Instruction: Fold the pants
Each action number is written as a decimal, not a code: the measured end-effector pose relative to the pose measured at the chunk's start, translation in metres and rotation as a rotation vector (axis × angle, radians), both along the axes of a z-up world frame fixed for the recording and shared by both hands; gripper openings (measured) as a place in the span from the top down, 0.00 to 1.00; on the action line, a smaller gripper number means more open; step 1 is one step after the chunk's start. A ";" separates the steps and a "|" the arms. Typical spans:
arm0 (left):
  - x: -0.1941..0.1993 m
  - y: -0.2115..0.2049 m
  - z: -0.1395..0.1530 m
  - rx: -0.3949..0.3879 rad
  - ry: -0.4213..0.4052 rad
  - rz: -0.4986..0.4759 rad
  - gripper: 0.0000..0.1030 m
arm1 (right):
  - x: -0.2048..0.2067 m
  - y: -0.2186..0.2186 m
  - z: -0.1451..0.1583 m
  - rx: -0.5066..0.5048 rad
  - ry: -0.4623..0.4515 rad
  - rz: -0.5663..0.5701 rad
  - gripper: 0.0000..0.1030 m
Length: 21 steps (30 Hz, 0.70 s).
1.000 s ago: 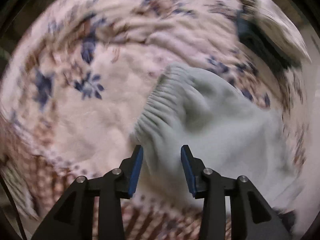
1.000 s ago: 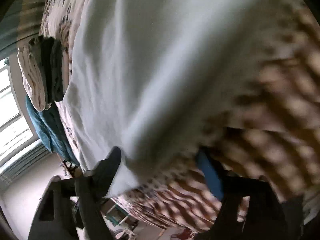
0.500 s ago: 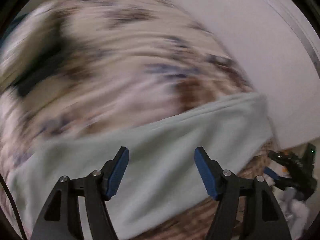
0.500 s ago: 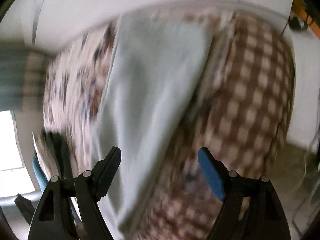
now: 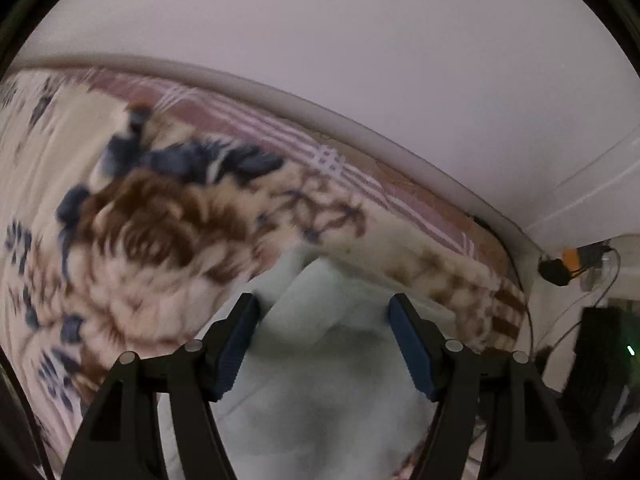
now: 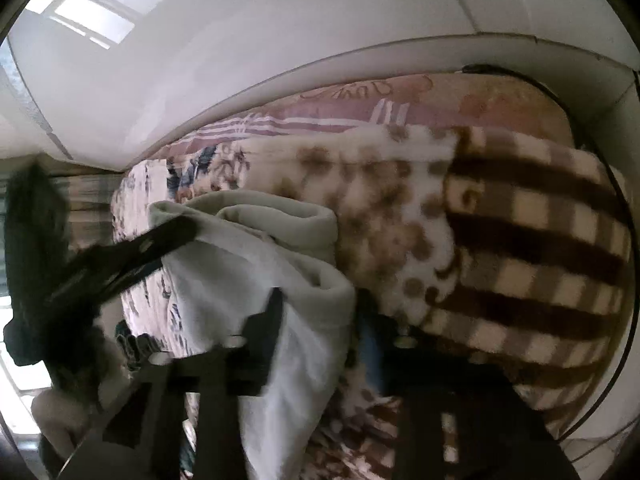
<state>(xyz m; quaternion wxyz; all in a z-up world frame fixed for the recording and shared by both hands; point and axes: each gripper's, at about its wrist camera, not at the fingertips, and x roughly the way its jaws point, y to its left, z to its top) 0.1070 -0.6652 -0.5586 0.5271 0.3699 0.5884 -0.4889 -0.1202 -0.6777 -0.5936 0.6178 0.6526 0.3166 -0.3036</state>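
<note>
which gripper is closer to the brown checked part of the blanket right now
Right. The right gripper sits at the pants' folded edge, right beside the brown checked blanket. The left gripper is over the pants, with the checks off to its right.

The room is dim on the left wrist view, the wall [image 5: 360, 60] a flat greyish mauve with no hard shadows. Motion blur smears the floral blanket [image 5: 132, 216] at left, while the black gripper arms stay sharp. On the right wrist view, daylight pours from a window [image 6: 96, 8] at upper left, blown out to white and glaring on the wall beside it. The pants [image 6: 256, 280] and the nearby gripper frame are streaked with blur. Both views bow strongly at the edges, with black corners.
</note>
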 end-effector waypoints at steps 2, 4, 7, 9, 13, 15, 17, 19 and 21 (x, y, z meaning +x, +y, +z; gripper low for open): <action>0.000 -0.003 0.000 -0.014 -0.040 -0.007 0.56 | 0.003 0.005 0.007 -0.032 -0.005 0.005 0.81; 0.005 0.001 0.002 -0.029 -0.059 0.006 0.63 | 0.006 0.007 0.015 -0.062 -0.016 0.009 0.83; 0.015 0.008 0.015 -0.056 -0.070 0.048 0.66 | 0.014 0.004 0.029 -0.099 -0.035 0.019 0.84; 0.022 0.010 0.024 -0.074 -0.064 0.086 0.66 | 0.020 0.002 0.037 -0.105 -0.051 0.019 0.85; 0.044 0.002 0.032 -0.101 -0.051 0.166 0.66 | 0.029 -0.007 0.047 -0.143 -0.020 0.031 0.85; 0.058 -0.006 0.022 -0.083 -0.045 0.186 0.66 | 0.028 -0.013 0.039 -0.139 0.021 0.019 0.85; 0.065 -0.012 0.012 -0.057 -0.049 0.192 0.66 | 0.029 -0.018 0.024 -0.107 0.056 0.017 0.85; 0.067 -0.013 0.004 -0.034 -0.014 0.206 0.64 | 0.028 -0.021 0.006 -0.049 0.075 0.032 0.85; 0.068 -0.013 0.008 -0.037 -0.012 0.220 0.62 | 0.022 -0.025 -0.003 0.007 0.043 0.020 0.81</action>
